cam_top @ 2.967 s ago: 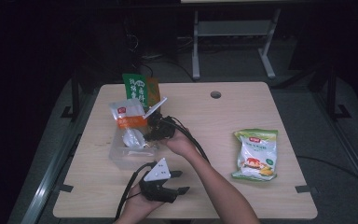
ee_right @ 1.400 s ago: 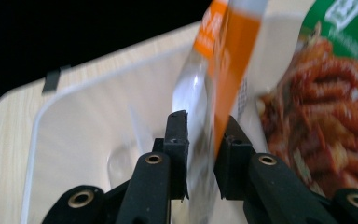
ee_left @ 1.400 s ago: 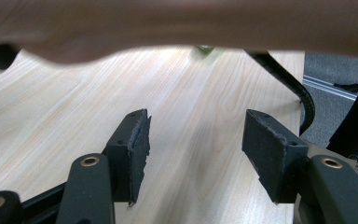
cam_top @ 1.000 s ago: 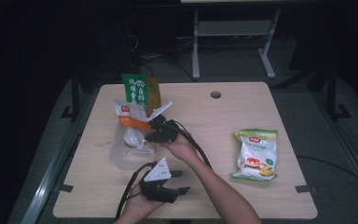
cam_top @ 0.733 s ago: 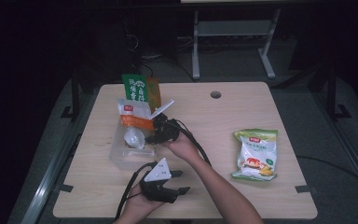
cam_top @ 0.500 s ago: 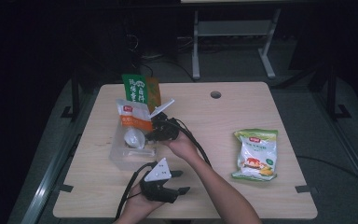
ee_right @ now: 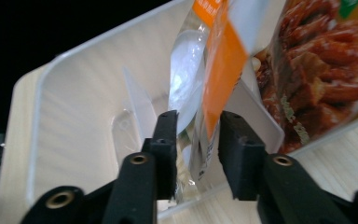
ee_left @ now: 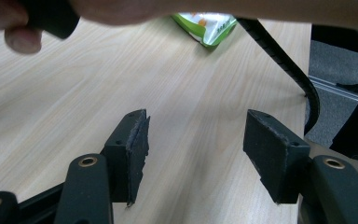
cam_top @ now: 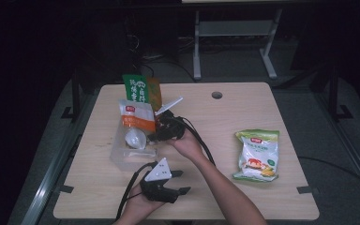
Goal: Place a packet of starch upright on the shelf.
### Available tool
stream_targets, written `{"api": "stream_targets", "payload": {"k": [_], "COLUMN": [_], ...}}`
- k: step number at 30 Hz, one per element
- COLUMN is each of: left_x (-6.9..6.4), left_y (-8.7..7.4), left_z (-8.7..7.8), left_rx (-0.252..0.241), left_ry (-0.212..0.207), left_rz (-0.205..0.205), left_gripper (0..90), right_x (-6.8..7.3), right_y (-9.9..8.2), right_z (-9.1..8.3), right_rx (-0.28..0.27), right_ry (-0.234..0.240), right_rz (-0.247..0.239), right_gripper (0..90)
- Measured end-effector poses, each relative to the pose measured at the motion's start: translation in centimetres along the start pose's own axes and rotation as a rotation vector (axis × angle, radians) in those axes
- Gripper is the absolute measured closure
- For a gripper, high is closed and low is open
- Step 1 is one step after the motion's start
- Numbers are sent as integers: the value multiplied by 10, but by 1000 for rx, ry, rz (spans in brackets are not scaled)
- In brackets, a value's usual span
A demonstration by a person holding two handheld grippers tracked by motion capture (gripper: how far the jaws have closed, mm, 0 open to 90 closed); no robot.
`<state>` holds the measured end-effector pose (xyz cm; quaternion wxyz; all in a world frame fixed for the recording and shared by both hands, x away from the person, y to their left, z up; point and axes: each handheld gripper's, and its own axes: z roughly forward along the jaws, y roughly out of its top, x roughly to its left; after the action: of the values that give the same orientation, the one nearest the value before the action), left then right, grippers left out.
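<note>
An orange-and-white snack bag [cam_top: 135,117] stands in a clear plastic container [cam_top: 122,159] at the table's left. My right gripper [cam_top: 161,132] is at the bag's right side. In the right gripper view its jaws have just been opening. The bag's lower edge [ee_right: 200,140] hangs between them with a gap at each pad, so the right gripper [ee_right: 198,133] is open. A white round item [ee_right: 186,70] lies inside the bag. Near the front edge, my left gripper [cam_top: 176,182] rests open over bare wood, and nothing is between its jaws [ee_left: 196,135].
A green-and-orange bag [cam_top: 143,89] stands just behind the container. A green-and-white snack bag [cam_top: 258,154] lies flat at the right, and its corner [ee_left: 207,25] is in the left gripper view. The right forearm and cable cross the table's middle. A cable hole [cam_top: 217,95] is at the back.
The orange-and-white bag has sunk slightly lower into the container along with my right gripper. The left gripper has stayed where it was.
</note>
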<state>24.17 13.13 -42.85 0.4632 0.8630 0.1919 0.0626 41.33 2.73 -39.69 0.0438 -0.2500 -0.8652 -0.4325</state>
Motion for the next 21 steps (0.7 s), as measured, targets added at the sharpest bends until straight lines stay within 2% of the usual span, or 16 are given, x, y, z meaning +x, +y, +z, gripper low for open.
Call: {"api": "stream_targets", "payload": {"k": [2, 3, 9, 15, 21], "left_x": [0, -1, -1, 1, 0], "left_y": [0, 0, 0, 0, 0], "left_z": [1, 1, 1, 1, 2], "left_rx": [-4, -4, -1, 4, 6], "left_ry": [0, 0, 5, 6, 3], "left_rz": [-2, -2, -9, -2, -12], "left_gripper": [398, 398, 387, 381, 374], "right_x": [-1, 0, -1, -8, -14], "right_y": [-1, -1, -7, -18, -33], "right_z": [-6, -9, -31, -57, -80], "right_rx": [-19, -22, -15, -21, -20], "right_ry": [12, 21, 2, -16, -40], "right_rz": [-14, -6, -22, 19, 35], "right_gripper": [604, 592, 513, 467, 432]}}
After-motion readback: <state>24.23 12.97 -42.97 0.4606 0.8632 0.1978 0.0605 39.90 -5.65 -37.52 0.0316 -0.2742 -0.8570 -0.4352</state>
